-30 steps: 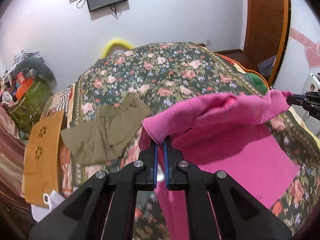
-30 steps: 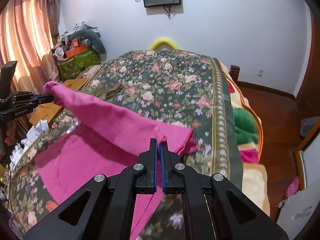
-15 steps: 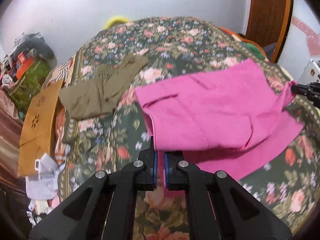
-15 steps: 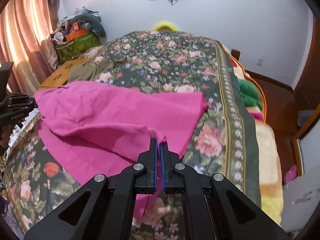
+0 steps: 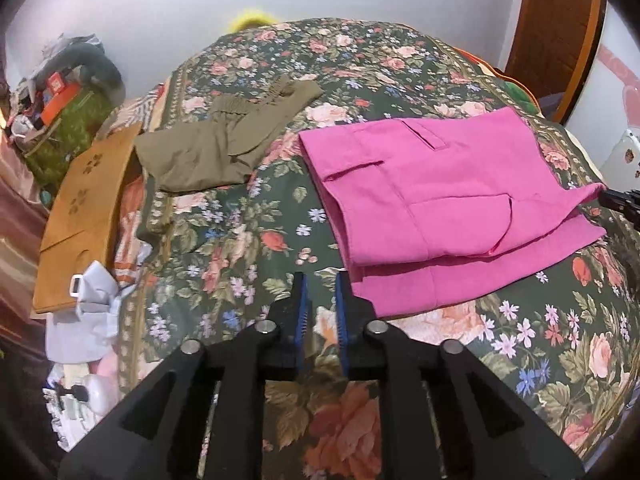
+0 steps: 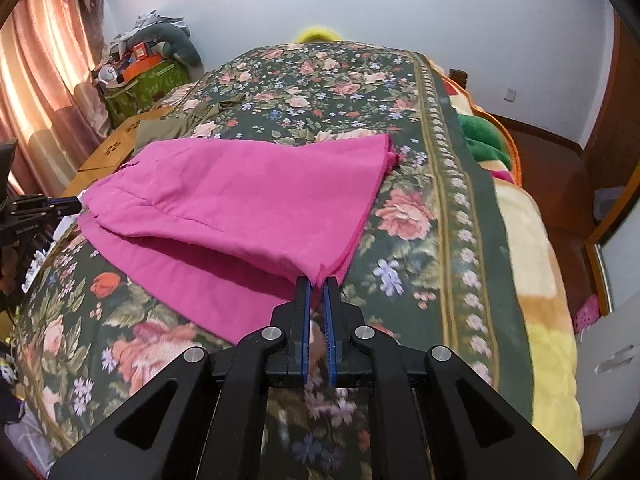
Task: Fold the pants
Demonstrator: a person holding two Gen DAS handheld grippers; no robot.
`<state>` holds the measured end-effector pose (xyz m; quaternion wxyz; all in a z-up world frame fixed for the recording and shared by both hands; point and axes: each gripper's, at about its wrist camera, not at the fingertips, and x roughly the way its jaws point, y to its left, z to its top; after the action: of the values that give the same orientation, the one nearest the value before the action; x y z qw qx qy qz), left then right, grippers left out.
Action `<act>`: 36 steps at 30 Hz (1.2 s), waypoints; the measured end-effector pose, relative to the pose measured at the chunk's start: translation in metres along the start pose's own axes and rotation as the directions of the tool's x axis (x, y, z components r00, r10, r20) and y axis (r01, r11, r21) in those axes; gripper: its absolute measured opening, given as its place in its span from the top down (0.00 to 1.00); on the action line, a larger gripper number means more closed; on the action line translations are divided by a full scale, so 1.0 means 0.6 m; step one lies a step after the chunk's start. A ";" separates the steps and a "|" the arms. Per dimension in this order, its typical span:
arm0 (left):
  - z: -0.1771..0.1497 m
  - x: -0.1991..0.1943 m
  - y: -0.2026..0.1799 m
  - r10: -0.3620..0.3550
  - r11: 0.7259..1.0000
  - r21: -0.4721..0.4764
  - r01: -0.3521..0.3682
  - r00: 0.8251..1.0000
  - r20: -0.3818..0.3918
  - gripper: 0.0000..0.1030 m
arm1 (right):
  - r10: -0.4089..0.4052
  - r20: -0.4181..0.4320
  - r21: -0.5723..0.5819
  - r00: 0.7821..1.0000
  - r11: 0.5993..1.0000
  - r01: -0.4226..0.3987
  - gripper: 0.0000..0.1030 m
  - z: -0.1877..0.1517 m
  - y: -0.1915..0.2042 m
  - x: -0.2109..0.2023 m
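The pink pants lie folded over on the floral bedspread; they also show in the right wrist view. My left gripper is open and empty, just off the pants' near left edge. My right gripper has its jaws slightly parted, with the pants' near right corner still between the fingertips. In the left wrist view, the right gripper sits at the far right edge by the pink corner. The left gripper shows at the left edge of the right wrist view.
Olive-green pants lie crumpled on the bed's far left. A brown cardboard piece and white items lie along the left side. A pile of belongings stands by the curtain. A wooden door is at the back right.
Both grippers carried the raised pink edge forward and down, so the pants now lie folded flat. My left gripper has opened and let go; the right jaws have loosened.
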<state>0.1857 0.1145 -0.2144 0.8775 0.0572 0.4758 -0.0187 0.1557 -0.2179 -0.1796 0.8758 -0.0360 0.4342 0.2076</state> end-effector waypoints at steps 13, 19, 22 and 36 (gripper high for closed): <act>0.035 -0.052 -0.035 -0.039 0.999 -0.006 0.039 0.997 0.059 0.15 | 0.042 0.090 -0.053 0.995 0.998 -0.037 0.42 0.038 0.051 -0.047; 0.051 -0.035 -0.077 -0.052 0.997 0.057 0.050 0.998 0.035 0.15 | 0.111 -0.004 -0.156 0.994 0.982 -0.111 0.42 0.052 0.107 0.019; 0.052 -0.025 -0.098 -0.058 0.994 0.097 0.056 0.998 0.016 0.15 | 0.125 -0.049 -0.193 0.991 0.972 -0.132 0.42 0.050 0.127 0.049; 0.053 0.021 -0.177 -0.090 0.963 0.256 0.081 0.996 0.026 0.15 | 0.214 -0.108 -0.201 0.971 0.952 -0.233 0.92 0.058 0.154 0.092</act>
<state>0.2097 0.0056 -0.2165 0.8700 0.1485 0.4549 -0.1187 0.1747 -0.1067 -0.1903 0.8184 -0.0887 0.4478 0.3489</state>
